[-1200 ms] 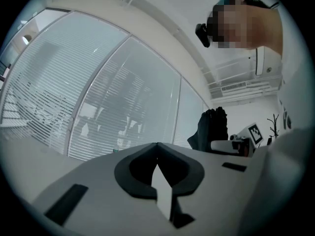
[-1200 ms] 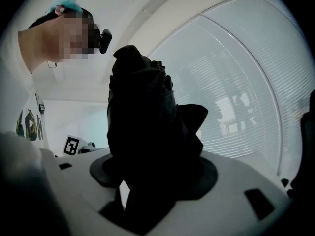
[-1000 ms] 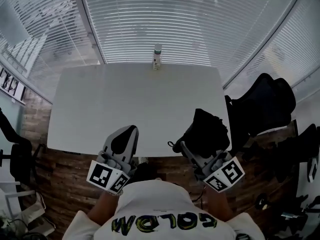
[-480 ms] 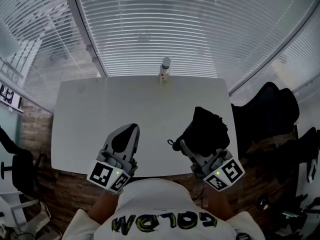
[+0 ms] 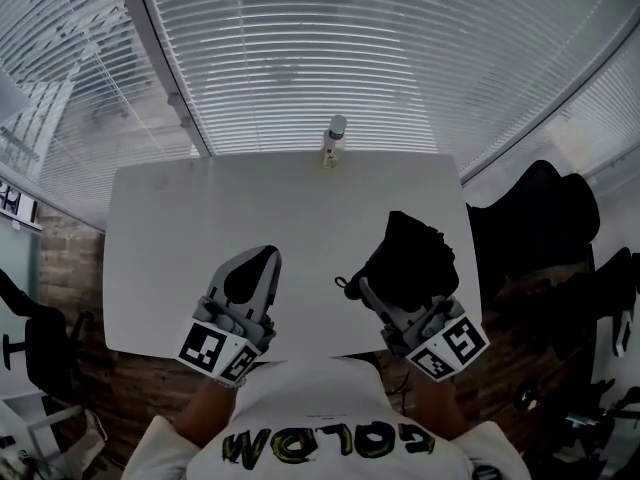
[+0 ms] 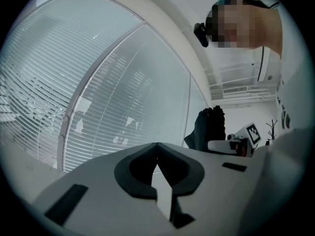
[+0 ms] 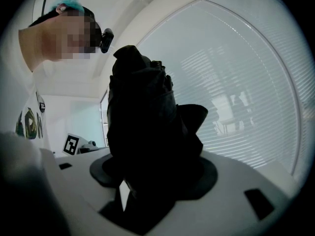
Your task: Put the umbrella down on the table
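Over the desk, by its near edge, the right hand-held gripper grips the black umbrella, which likely needs lowering next; the left hand-held gripper is closed and empty.

in the right gripper view the umbrella is one flat black mass. its folds cannot be told apart, and it covers the gap between the jaws of the right gripper. the label on the bottle at the far edge of the table is too small to read. the table's near edge is partly hidden behind the left gripper, the right gripper and the umbrella.
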`<state>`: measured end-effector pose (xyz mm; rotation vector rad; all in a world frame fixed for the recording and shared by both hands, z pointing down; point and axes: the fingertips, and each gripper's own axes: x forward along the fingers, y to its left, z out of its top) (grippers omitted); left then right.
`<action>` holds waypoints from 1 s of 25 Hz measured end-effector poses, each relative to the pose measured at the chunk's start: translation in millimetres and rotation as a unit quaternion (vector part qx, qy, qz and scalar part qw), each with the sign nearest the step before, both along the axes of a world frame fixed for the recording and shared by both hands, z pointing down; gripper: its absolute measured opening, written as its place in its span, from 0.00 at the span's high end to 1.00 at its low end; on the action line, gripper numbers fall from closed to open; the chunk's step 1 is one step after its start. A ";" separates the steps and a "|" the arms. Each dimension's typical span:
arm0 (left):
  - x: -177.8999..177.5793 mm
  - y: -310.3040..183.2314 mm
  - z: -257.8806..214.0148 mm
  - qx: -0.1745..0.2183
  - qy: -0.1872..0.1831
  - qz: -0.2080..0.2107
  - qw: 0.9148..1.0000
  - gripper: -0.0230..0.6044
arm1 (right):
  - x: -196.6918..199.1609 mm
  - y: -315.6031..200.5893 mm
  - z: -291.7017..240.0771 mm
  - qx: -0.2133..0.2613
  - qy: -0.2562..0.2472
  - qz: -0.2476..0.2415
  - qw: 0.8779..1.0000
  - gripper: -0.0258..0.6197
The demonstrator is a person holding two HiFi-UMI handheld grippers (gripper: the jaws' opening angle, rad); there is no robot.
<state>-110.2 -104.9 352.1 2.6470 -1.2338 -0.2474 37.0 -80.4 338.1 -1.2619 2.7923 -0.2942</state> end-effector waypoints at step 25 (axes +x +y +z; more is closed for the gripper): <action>56.5 -10.0 -9.5 0.003 -0.007 -0.002 1.000 0.95 | 55.1 -14.7 0.4 0.020 0.066 -0.002 0.998 0.54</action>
